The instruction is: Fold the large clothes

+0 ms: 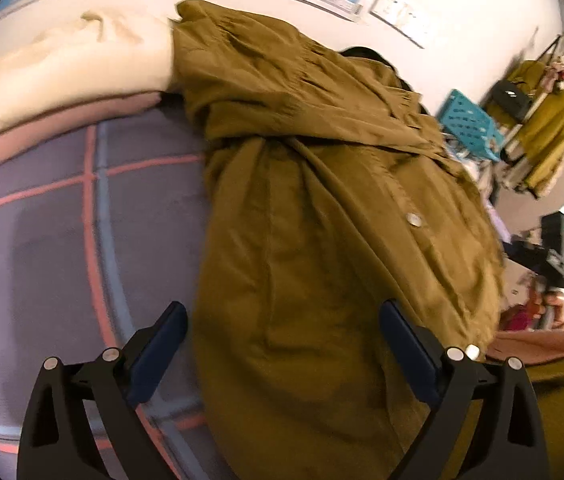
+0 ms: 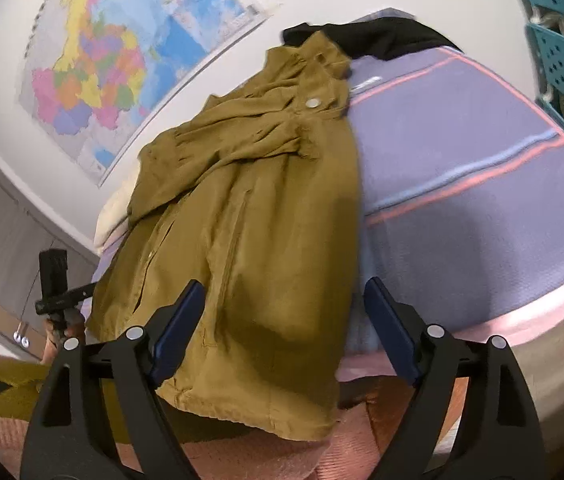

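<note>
The jacket (image 2: 250, 216) lies lengthwise on the bed (image 2: 461, 152), hem overhanging the near edge. A pillow (image 1: 62, 64) sits beside its far sleeve. A wall map (image 2: 94, 60) hangs behind the bed.

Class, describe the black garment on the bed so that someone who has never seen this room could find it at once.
Start at the bed with the purple blanket striped in pink and blue. An olive jacket lies along it; at the jacket's collar end sits the black garment, bunched near the white wall. It is the only black cloth on the bed.
</note>
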Available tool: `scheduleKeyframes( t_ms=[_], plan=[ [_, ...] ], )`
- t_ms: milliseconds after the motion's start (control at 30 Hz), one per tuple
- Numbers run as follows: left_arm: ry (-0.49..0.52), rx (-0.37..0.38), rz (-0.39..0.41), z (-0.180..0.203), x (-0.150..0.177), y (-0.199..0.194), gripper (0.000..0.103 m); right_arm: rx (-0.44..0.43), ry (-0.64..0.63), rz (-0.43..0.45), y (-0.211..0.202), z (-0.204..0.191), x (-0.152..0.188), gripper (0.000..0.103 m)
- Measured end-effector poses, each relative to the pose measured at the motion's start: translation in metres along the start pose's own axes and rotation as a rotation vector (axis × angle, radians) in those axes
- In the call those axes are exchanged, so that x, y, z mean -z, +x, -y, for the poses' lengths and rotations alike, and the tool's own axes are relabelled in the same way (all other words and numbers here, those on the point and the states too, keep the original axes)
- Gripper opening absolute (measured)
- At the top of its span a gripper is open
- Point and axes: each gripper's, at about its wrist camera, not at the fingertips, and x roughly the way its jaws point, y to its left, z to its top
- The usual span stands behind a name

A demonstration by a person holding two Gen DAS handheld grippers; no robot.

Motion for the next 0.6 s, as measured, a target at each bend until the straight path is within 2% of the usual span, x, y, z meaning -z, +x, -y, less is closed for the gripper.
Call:
scheduleKeyframes(
  t_ms=[67,133,267,367,400,433,467,500,533,567,600],
  plan=[
    [-0.012,0.056,-0.009,0.000,0.002,-0.004,0.092,-0.079,-0.008,-0.021,0.006,-0.006,0.002,0.074],
    [-0.028,0.098,-0.014,-0.002,0.004,-0.004,0.092,-0.075,-0.033,-0.047,0.012,-0.011,0.005,0.074],
    [-0.005,0.020,-0.013,0.000,0.003,-0.003,0.090,-0.095,0.004,-0.045,0.010,-0.003,0.005,0.067],
    [0.015,0.000,-0.021,0.006,0.002,0.001,0.091,-0.089,-0.031,-0.043,0.011,-0.007,0.008,0.070],
    [0.022,0.014,-0.022,0.010,0.002,0.003,0.088,-0.098,-0.039,-0.041,0.012,-0.010,0.010,0.070],
    [0.017,0.033,-0.020,0.011,0.002,0.003,0.078,-0.125,-0.027,-0.041,0.013,-0.009,0.010,0.070],
    [0.001,0.065,-0.021,0.013,0.001,0.005,0.067,-0.169,-0.006,-0.045,0.016,-0.007,0.010,0.062],
    [-0.009,0.073,-0.023,0.013,0.000,0.006,0.061,-0.192,0.002,-0.050,0.018,-0.006,0.010,0.045],
    [-0.018,0.061,-0.020,0.015,-0.001,0.008,0.044,-0.197,0.012,-0.052,0.021,-0.006,0.009,0.037],
    [-0.026,0.040,-0.016,0.016,-0.002,0.008,0.026,-0.207,0.028,-0.053,0.024,-0.004,0.008,0.015],
    [-0.040,0.036,-0.007,0.015,-0.003,0.004,0.023,-0.260,0.060,-0.034,0.022,-0.001,0.006,0.008]
  ],
)
